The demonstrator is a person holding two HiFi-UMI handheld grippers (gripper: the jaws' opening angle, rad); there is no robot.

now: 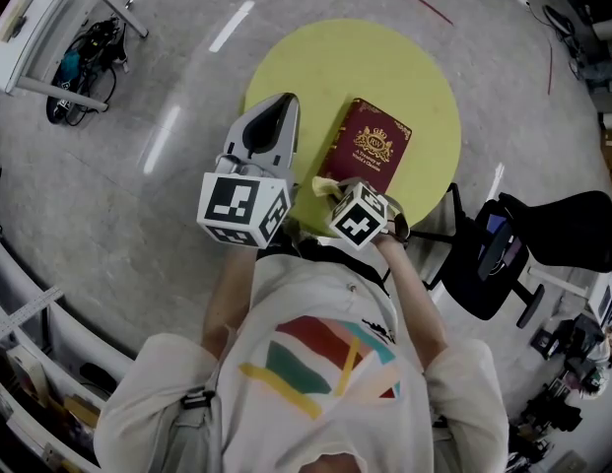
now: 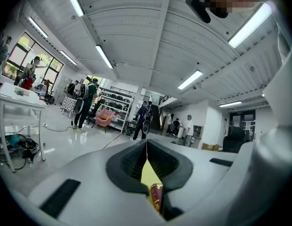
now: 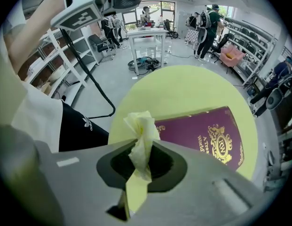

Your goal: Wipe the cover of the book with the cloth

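Observation:
A maroon book point(image 1: 369, 147) with gold print lies flat on a round yellow table point(image 1: 404, 72); it also shows in the right gripper view, book point(image 3: 207, 135). My right gripper point(image 3: 140, 126) points steeply down at the book's near end and is shut on a pale yellow cloth point(image 3: 140, 140), whose bunched end point(image 1: 328, 184) sticks out over the book's near corner. My left gripper point(image 1: 271, 126) is held level above the table's left part, shut and empty; between its jaws a sliver of the book point(image 2: 156, 197) shows.
A black office chair point(image 1: 522, 244) stands right of the table. A white table point(image 1: 39, 28) with a bag beneath it is at the far left. Shelving point(image 1: 20, 363) runs along the lower left. Several people stand far off in the room.

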